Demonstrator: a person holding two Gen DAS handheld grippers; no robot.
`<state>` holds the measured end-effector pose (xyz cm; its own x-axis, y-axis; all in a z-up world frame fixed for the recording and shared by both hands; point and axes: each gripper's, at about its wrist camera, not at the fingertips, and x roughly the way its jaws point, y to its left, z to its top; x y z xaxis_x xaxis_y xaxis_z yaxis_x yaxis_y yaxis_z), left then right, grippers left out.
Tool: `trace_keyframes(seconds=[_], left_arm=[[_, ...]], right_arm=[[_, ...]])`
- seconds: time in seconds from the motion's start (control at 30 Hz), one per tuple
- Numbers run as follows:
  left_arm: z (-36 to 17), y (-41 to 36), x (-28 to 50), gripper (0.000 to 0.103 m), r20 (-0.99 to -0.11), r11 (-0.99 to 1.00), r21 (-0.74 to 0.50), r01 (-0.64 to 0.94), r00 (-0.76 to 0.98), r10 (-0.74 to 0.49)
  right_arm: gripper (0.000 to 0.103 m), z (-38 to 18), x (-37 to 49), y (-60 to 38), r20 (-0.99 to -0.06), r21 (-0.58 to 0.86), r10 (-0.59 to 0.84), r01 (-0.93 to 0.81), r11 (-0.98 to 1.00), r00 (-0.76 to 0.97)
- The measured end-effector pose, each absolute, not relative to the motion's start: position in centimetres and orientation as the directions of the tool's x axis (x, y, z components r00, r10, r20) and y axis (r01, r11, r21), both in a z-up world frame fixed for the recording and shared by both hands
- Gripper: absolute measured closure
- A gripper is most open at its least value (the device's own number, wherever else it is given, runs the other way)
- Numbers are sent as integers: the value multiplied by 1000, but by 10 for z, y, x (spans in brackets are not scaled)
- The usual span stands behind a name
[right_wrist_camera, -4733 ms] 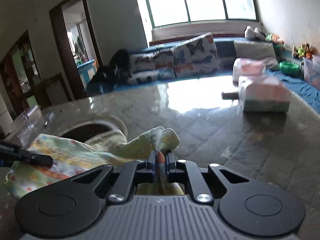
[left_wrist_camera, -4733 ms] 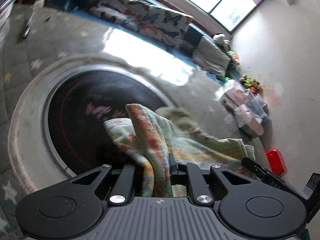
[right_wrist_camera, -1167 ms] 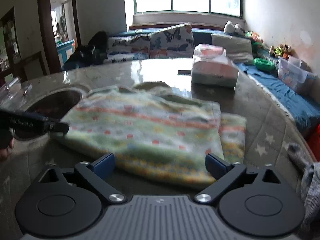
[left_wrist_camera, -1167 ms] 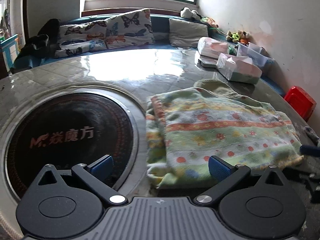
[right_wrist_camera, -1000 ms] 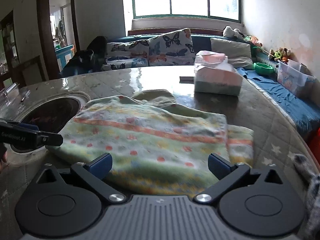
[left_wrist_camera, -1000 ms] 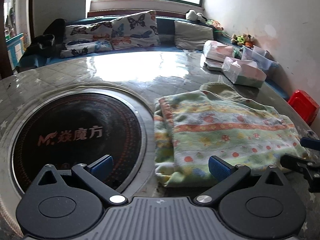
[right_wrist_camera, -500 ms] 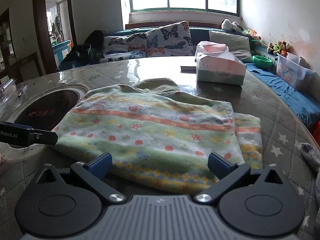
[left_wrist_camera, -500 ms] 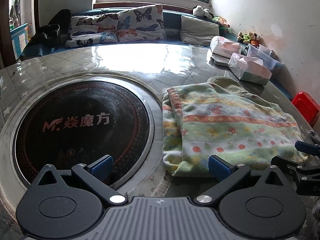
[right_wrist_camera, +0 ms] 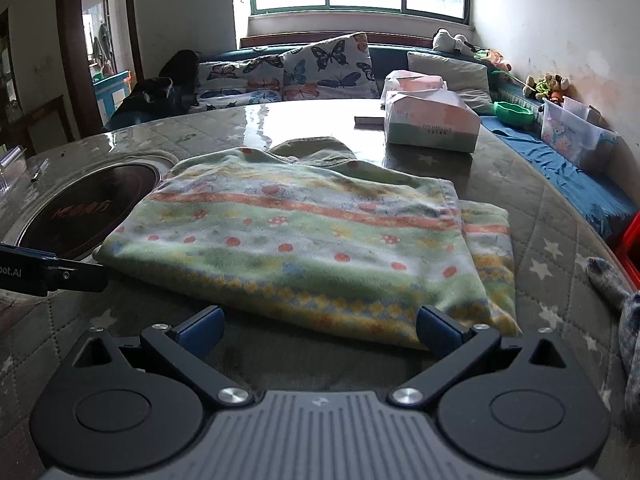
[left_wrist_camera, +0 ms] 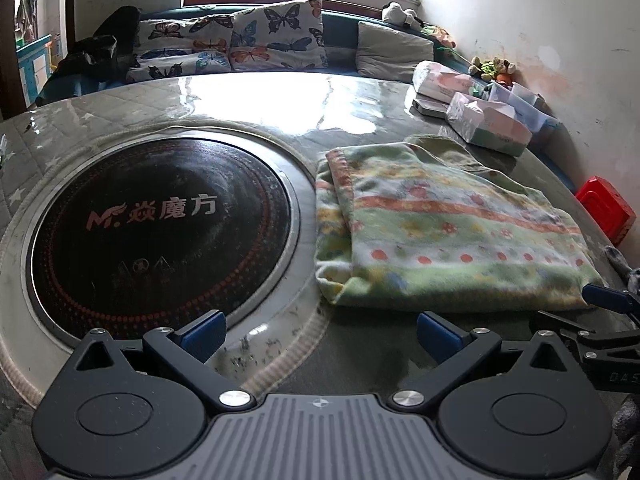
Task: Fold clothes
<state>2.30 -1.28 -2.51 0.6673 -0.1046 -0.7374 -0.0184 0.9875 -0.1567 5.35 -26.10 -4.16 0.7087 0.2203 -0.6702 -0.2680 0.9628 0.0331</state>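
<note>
On my left wrist cam the big black cooktop is sunk into the table, taking up the left half of the view, logo facing me. The left gripper hangs over the table's near edge with its blue pads spread wide and nothing between them.

Just right of the cooktop rim lies the garment, a fuzzy green thing with orange stripes and dots, folded flat into a rough rectangle with a lower layer sticking out along its left side. An olive bit pokes out from under its far edge. Past that, toward the table's far right edge, there are tissue packs.

The right wrist cam sees the same garment from the other side, lying between the cooktop and the table's right edge, with the extra layer showing on the right. The right gripper sits just short of the garment's near hem, also wide open and holding nothing; I can't tell whether the right pad touches the hem. Something grey and fuzzy lies at the right edge.
</note>
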Motion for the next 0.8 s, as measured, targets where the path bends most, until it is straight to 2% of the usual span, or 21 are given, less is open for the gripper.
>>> trace_keyframes(seconds=[0.5,0.8], left_arm=[[-20,-28,6,0,-720,989,-145,21,684,-121],[-22,-34,0,0,-725,986,-160,48,672,-150]], right_arm=[[0,-45,34,-267,-686,61,210,-232,971,697],[0,-49,27,-263,-678,14,174,-224,975,714]])
